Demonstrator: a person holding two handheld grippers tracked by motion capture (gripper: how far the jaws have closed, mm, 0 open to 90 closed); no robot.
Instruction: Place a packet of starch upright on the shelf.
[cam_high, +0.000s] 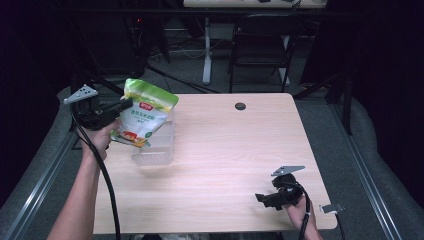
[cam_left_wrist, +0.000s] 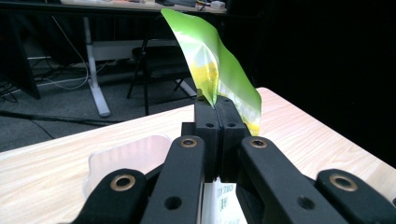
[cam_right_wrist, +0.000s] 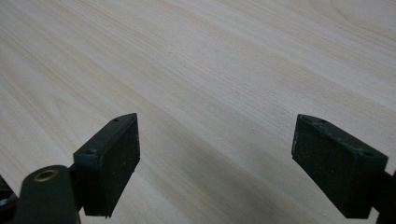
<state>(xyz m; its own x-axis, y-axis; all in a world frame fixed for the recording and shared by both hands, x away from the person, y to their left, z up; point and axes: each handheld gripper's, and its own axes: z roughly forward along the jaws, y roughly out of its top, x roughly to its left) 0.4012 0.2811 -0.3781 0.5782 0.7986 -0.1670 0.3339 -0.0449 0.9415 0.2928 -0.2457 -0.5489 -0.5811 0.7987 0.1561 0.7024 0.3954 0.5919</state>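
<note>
High view – pouch: green-and-white pouch (cam_high: 144, 115) is lifted clear of the table (cam_high: 225, 150), tilted, held over a clear plastic container (cam_high: 155, 145) at the left side.
High view – left tongs (cam_high: 124, 105): grip the pouch at its left edge.
High view – right tongs (cam_high: 265, 199): low over the table near the front right corner, well apart from pouch, idle.
High view – progress: judged as pickup done; placing into the container left.
High view – label: red logo patch and dark characters, too small to read.
Left gripper view – tongs: clamped tight on the pouch's green edge (cam_left_wrist: 219, 70).
Left gripper view – print: small text at bottom, illegible.
Right gripper view – tongs: wide apart, holding nothing, bare table below.
</note>
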